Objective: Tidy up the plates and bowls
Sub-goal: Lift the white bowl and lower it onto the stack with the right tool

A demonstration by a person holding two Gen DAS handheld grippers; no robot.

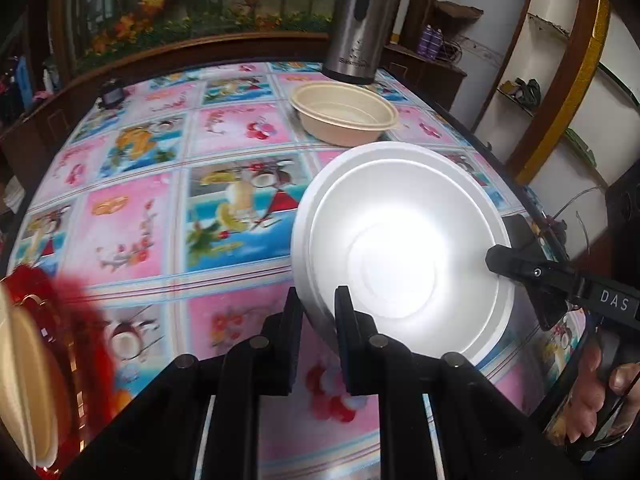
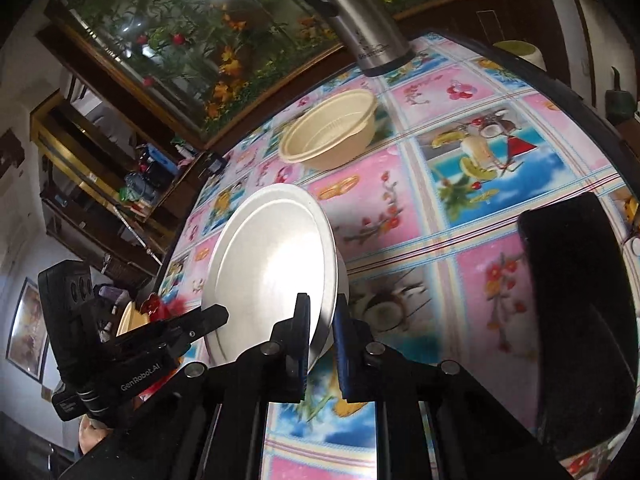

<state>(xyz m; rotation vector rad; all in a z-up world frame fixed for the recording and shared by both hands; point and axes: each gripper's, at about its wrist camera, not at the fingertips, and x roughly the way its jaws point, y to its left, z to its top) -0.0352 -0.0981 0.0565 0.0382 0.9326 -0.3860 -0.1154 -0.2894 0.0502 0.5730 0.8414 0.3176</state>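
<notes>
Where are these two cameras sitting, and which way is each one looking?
Left wrist view: sits on the left claw, looking down its fingers at the white bowl whose rim it pinches; the right claw and a hand show at right.
Right wrist view: sits on the right claw, pinching the same white bowl from the opposite rim; the left claw shows at left.
Both share the white bowl, the beige bowl, the steel flask and the patterned tablecloth.

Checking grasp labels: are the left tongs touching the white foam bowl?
Touching. In the left wrist view the left tongs pinch the white foam bowl rim.
</notes>
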